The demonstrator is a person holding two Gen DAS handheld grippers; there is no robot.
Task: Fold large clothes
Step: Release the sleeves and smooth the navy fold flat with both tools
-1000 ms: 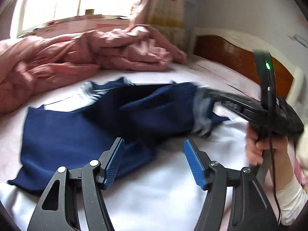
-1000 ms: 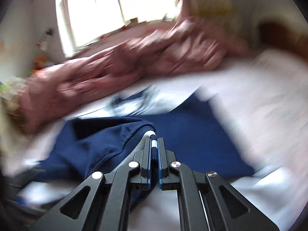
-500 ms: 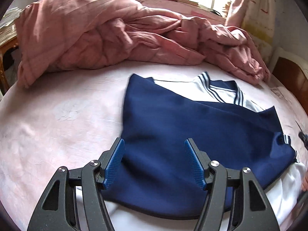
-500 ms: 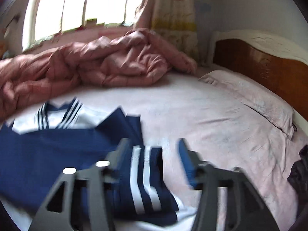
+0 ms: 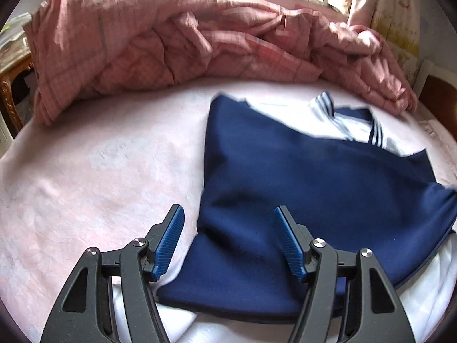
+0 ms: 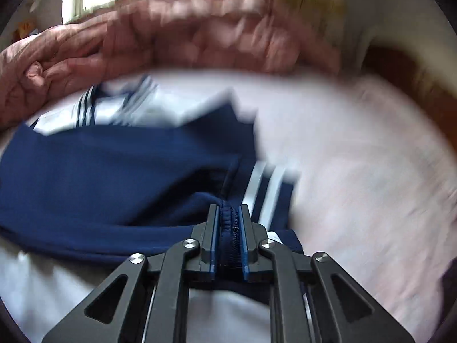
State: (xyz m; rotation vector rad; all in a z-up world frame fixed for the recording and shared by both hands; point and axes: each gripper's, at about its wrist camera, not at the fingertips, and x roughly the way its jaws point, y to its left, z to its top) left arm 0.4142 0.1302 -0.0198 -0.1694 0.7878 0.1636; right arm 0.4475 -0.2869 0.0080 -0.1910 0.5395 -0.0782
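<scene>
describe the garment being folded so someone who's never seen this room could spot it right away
Start at the bed with the pale pink sheet; a rumpled pink quilt is heaped along its far side. In front of that heap lies the navy and white garment, which the right gripper pinches at a navy edge. It is the only dark blue thing there, with striped navy-and-white trim.

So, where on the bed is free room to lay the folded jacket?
Bare sheet lies between the pink quilt and the navy jacket, and more right of the striped cuff. The far edge is crowded.
</scene>
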